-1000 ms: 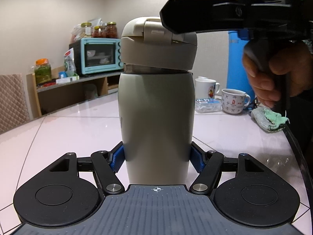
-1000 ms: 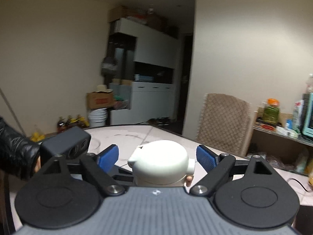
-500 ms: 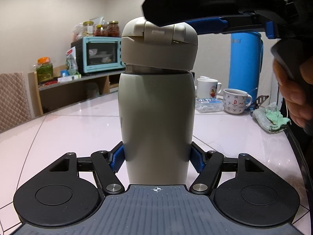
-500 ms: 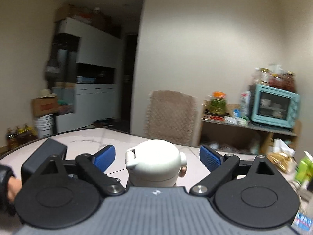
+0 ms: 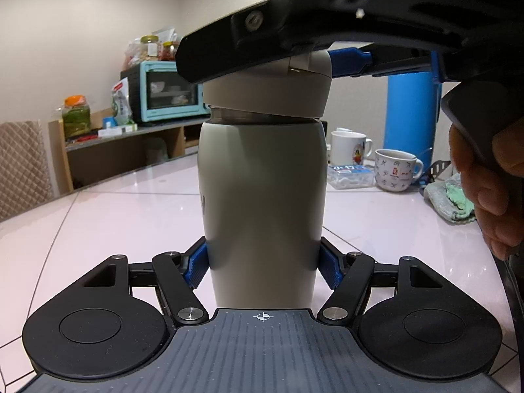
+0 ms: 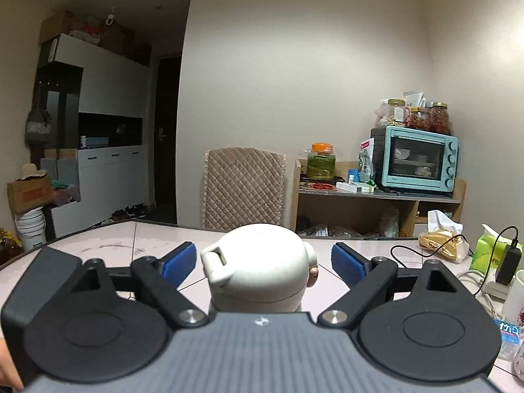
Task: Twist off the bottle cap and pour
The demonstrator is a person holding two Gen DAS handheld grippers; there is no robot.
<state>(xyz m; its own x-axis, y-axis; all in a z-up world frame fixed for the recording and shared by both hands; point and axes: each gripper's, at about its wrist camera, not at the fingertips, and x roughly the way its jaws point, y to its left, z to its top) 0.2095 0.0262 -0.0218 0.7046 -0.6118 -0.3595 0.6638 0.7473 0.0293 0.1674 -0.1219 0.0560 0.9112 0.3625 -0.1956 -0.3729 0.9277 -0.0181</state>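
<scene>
- trouble can start at the cap (image 5: 268,91). it sits a bit crooked on the bottle (image 5: 262,203), so it looks partly loose. if you squeeze it off-centre, it may jam on the thread or pop off sideways.
- your right gripper (image 6: 263,260) has the cap between its blue pads (image 6: 178,262), but the pads are not pressing on it. there is a gap on each side. the jaws are closing now. if one pad gets there first, it pushes the cap, and the bottle leans.
- the cap has a hinge lump on one side and a small button on the other. a pad that lands on one of these may slip when you twist, or flip the lid open.
- your left gripper (image 5: 263,263) is squeezed tight on the low part of the bottle, which stands upright on the white table (image 5: 98,216). the hold is low and the twist comes at the top, so a hard twist may tip the bottle or spin it in the pads.
- you cannot see inside the bottle. if it is full, a jerk when the cap lets go may spill it on the table.
- the mugs (image 5: 394,170), a small plastic box (image 5: 350,177) and a green cloth (image 5: 452,201) sit behind the bottle, well apart from it. to pour you must carry the bottle over there, and a swing of the right gripper may knock a mug.
</scene>
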